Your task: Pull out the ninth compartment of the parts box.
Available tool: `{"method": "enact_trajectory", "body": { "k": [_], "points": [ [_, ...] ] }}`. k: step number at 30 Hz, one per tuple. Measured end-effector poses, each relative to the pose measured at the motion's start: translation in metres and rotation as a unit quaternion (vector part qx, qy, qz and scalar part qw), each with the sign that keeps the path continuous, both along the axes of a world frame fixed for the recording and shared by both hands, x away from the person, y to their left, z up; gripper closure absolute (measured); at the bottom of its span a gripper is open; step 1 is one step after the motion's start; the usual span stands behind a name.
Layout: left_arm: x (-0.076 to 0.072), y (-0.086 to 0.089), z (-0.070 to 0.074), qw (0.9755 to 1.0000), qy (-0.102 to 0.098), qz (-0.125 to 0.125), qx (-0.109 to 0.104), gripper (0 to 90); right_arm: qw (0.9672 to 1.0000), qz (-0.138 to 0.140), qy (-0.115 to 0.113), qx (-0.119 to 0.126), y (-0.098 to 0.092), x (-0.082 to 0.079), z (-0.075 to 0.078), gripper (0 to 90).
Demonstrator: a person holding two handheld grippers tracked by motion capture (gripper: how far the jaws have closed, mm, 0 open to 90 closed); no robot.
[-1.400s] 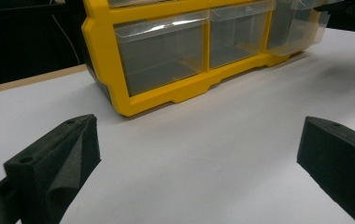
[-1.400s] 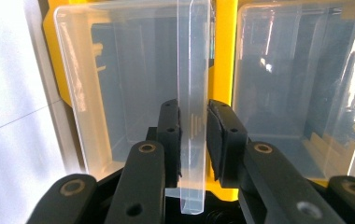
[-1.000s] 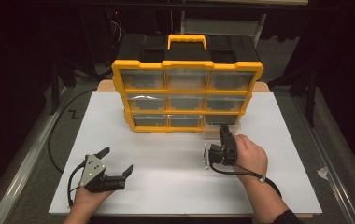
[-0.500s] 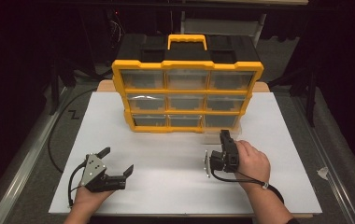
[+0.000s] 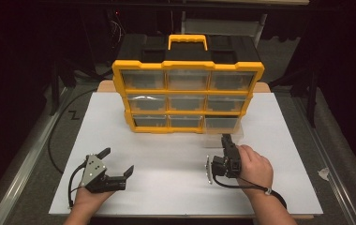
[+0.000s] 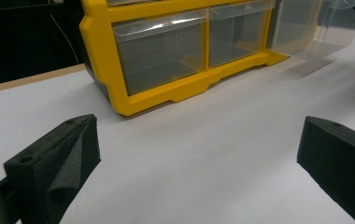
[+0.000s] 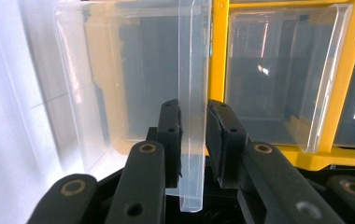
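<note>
A yellow organizer [image 5: 188,98] with clear drawers stands at the back of the white board. Its bottom right drawer [image 5: 223,126] is slid part-way out toward me. My right gripper [image 5: 226,139] is turned on its side and shut on that drawer's front lip. In the right gripper view the clear lip [image 7: 192,93] stands pinched between the two black pads, with my right gripper [image 7: 193,126] around it. My left gripper [image 5: 116,161] rests on the board at the front left, open and holding nothing. The left gripper view shows my left gripper [image 6: 199,154] spread wide, with the slid-out drawer [image 6: 306,28] beyond it.
The white board [image 5: 166,154] lies on a table with dark surroundings. A black cable [image 5: 54,140] loops off the board's left edge. The organizer's yellow carry handle [image 5: 188,41] sits on its black top. Bare board lies between the two grippers.
The right hand has drawn back slightly toward the near edge, with the drawer's lip held between its jaws. The left gripper has stayed where it was.
</note>
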State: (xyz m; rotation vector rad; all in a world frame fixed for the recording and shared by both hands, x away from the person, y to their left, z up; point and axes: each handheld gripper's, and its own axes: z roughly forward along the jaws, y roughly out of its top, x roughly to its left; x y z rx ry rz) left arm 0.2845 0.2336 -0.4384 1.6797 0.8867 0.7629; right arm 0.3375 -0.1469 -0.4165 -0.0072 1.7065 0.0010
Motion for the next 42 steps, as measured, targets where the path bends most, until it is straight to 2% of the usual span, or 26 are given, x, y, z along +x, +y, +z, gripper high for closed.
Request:
{"method": "enact_trajectory", "body": {
  "k": [18, 19, 20, 30, 32, 34, 37, 42],
  "points": [
    [0.0, 0.0, 0.0, 1.0, 0.001, -0.001, 0.0, 0.2, 1.0, 0.002, -0.001, 0.008, -0.001, -0.01, -0.007, 77.6],
    [0.0, 0.0, 0.0, 1.0, 0.001, -0.001, 0.0, 0.2, 0.9999, 0.008, -0.004, 0.006, -0.001, -0.009, -0.006, 77.6],
    [0.0, 0.0, 0.0, 1.0, 0.001, -0.001, 0.001, 0.2, 1.0, 0.001, 0.001, 0.006, 0.0, -0.01, -0.005, 77.6],
    [0.0, 0.0, -0.001, 1.0, 0.001, 0.0, 0.0, 0.2, 1.0, 0.004, 0.002, 0.007, 0.0, -0.011, -0.007, 77.7],
    [0.0, 0.0, 0.0, 1.0, 0.001, 0.0, 0.0, 0.2, 1.0, 0.005, 0.001, 0.001, 0.0, -0.011, -0.006, 77.6],
    [0.0, 0.0, 0.0, 1.0, 0.001, -0.001, 0.0, 0.2, 0.9999, 0.003, 0.002, 0.014, 0.001, -0.01, -0.006, 76.6],
    [0.0, 0.0, 0.0, 1.0, 0.0, -0.001, 0.0, 0.2, 0.9999, 0.003, 0.005, 0.012, 0.001, -0.01, -0.003, 73.3],
    [0.0, 0.0, -0.001, 1.0, 0.001, 0.0, 0.0, 0.2, 0.9997, 0.001, 0.005, 0.024, 0.0, -0.015, -0.002, 69.5]
  ]
}}
